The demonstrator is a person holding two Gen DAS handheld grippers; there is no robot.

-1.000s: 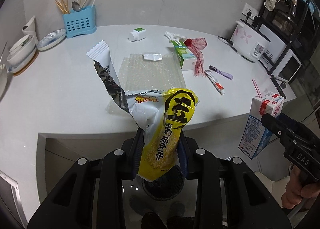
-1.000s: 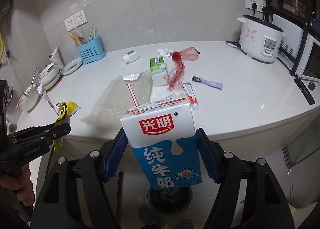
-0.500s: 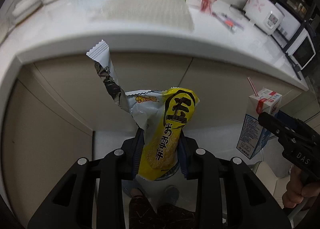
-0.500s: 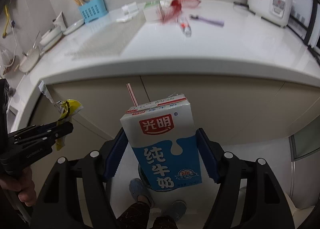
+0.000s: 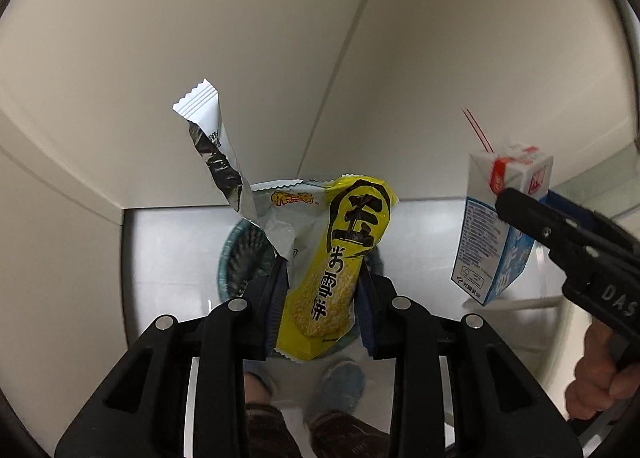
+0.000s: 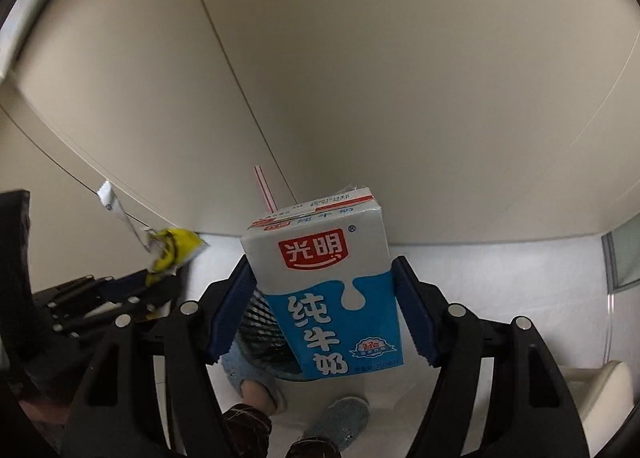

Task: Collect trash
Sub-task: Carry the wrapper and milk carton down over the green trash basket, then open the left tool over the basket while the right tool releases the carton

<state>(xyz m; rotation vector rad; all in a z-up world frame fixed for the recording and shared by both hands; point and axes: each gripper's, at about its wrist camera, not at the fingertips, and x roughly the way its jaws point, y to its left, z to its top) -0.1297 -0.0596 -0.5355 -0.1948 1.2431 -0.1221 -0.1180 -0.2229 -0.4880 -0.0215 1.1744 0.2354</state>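
My left gripper [image 5: 320, 310] is shut on a yellow snack wrapper [image 5: 336, 258] with a torn silver strip sticking up. It hangs over a round dark mesh trash bin [image 5: 240, 258] on the floor. My right gripper [image 6: 324, 314] is shut on a blue and white milk carton [image 6: 328, 282] with a red-striped straw [image 6: 264, 190]. The bin [image 6: 260, 318] shows just below and behind the carton. The carton [image 5: 496, 226] and right gripper also show at the right of the left wrist view. The wrapper [image 6: 172, 250] shows at the left of the right wrist view.
Beige cabinet doors [image 5: 200, 38] fill the upper part of both views. The pale floor [image 5: 168, 258] lies below. The person's feet in slippers [image 6: 340, 418] stand close to the bin. A white object [image 6: 600, 390] sits at the lower right.
Both grippers have dropped from counter height down to the cabinet fronts and floor, still holding their items. The counter has left view and the bin now shows under them.
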